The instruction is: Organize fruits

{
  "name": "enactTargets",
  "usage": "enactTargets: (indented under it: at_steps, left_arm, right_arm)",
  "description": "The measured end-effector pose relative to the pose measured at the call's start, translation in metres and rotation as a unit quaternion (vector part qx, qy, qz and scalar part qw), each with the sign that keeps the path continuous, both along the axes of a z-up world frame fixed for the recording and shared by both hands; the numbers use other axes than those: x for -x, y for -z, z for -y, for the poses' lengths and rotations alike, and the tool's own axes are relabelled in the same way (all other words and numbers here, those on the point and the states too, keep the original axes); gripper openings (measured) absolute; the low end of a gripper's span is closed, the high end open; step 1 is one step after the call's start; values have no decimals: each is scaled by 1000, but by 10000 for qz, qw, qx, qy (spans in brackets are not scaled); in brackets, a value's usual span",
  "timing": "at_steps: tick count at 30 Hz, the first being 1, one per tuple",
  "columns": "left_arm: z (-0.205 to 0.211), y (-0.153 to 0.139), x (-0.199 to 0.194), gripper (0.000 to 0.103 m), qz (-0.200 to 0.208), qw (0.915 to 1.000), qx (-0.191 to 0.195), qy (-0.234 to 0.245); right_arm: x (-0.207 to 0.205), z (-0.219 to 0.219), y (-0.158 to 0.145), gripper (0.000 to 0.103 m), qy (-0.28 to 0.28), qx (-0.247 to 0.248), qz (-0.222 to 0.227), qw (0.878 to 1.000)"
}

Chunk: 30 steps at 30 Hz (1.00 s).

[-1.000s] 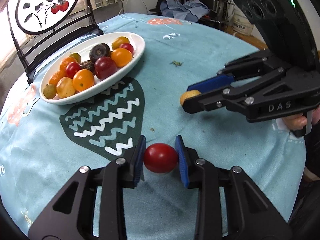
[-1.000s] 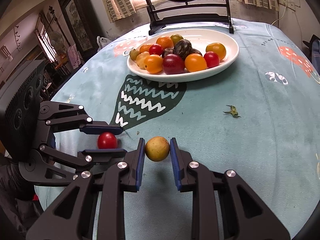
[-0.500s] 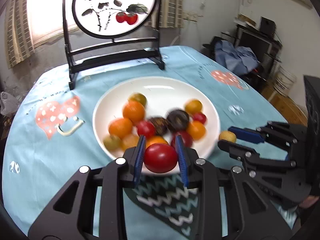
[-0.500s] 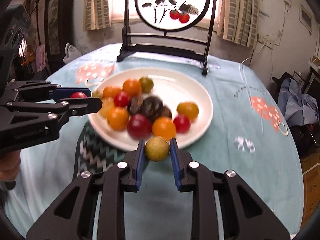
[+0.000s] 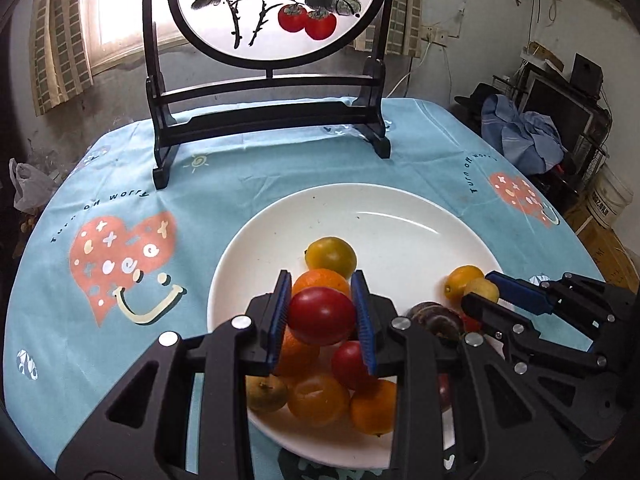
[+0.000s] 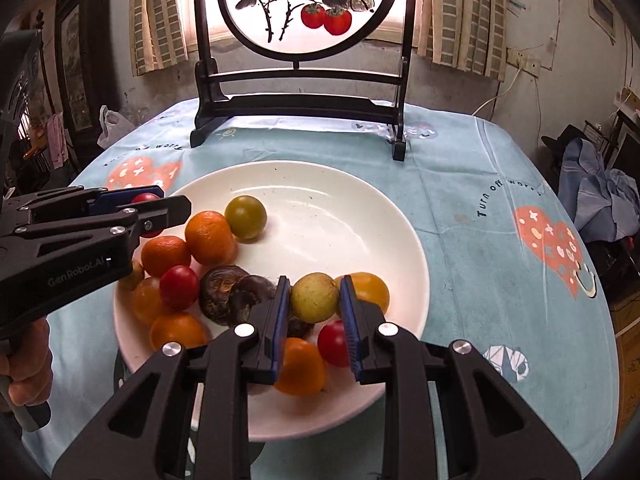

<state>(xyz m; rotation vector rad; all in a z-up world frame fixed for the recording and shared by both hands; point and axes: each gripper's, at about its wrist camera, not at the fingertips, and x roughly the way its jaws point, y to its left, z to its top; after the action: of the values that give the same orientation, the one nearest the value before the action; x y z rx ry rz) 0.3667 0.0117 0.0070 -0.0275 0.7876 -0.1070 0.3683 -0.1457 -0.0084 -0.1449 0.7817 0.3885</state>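
1. Fruit is filling both of your grippers: your left gripper (image 5: pixel 322 316) is clamping a red tomato (image 5: pixel 322 315) between its blue pads, jaws closed tight on it, above the near side of the white plate (image 5: pixel 400 220).
2. Your right gripper (image 6: pixel 314 306) is squeezing a yellow-green fruit (image 6: pixel 314 297) the same way, jaws closed on it, over the plate's right half.
3. The left wrist view is hiding much of the fruit pile behind its own fingers; the right wrist view is showing it plainly: oranges, small red tomatoes, and two dark wrinkled fruits (image 6: pixel 232 294).
4. Only the right wrist view is showing your hand (image 6: pixel 26 364) gripping the left handle.
5. Both views are showing the painted round screen (image 6: pixel 306 4) standing beyond the plate on the blue tablecloth (image 6: pixel 480 240).
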Motion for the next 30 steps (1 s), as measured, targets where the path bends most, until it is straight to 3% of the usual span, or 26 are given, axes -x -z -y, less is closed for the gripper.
enactTargets:
  at_steps: [9,10,11,13,15,21,25,30]
  left_arm:
    - [-2,6,-5,32,-52,10000,0,-56]
    - [-2,5,-3,35,-41,9999,-22,-96]
    - [-2,4,0,43,-2,9999,-43,-130]
    - [-2,-5,14,81,250,9993,-138,-241]
    - [-2,-15,31,93,522,9973,-271,-428]
    - [-1,-31,80,101,606,9971,-192,-428]
    - [-4,-24,120,101,528,9971,-173,-525]
    - [-8,0,157,101,320,9975,-118,-611]
  right_arm:
    - [-2,2,-1,26,-35,-93,-29,9999]
    - [-1,3,-3,33,-45,-144,-40,9999]
    - [1,4,-5,40,-48,-162,-34,9999]
    - [10,7,-11,46,-21,-165,69,9998]
    - [22,10,-18,59,-21,-192,224,9996]
    - [66,22,-27,64,-151,-439,354,9983]
    - [102,34,-21,102,-121,-703,495,9962]
    - [136,40,-1,102,-200,-562,592,9965]
